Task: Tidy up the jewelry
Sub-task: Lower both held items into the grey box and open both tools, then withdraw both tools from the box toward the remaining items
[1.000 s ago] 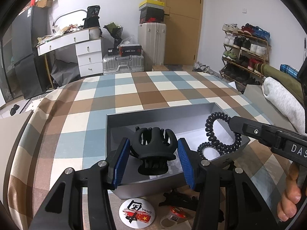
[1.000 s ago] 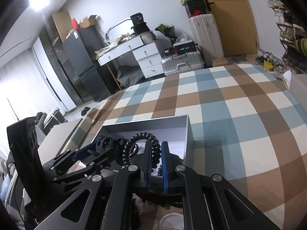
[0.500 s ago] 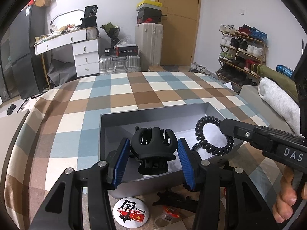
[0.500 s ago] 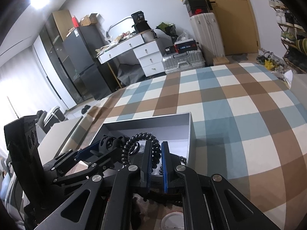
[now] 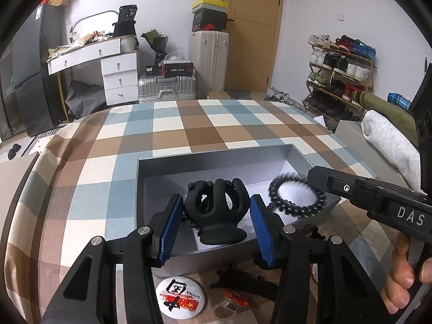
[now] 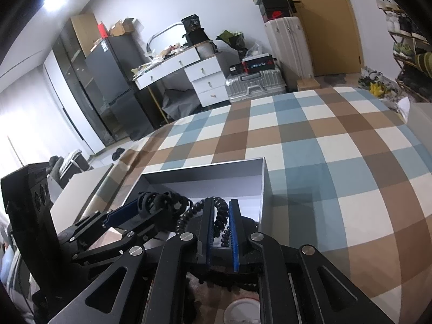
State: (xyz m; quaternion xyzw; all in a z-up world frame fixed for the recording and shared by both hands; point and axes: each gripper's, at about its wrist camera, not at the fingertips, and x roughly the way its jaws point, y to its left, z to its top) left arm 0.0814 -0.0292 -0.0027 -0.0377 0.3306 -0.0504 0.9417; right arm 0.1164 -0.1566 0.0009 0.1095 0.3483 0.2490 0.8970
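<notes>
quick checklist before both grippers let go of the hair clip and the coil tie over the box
1. Black claw clip between the left gripper pads, over the grey box: ok.
2. Black coil hair tie between the right gripper pads: ok.
3. Tie hanging inside the box walls, seen from the left wrist: ok.
4. Box floor free under the clip: cannot tell, partly hidden.
5. Grippers apart from each other: ok.
6. Round badge and dark clip outside the box: not ok.

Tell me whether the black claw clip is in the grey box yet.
In. The black claw clip sits between the left tool pads, below the grey box rim; whether it rests on the floor, cannot tell.
</notes>
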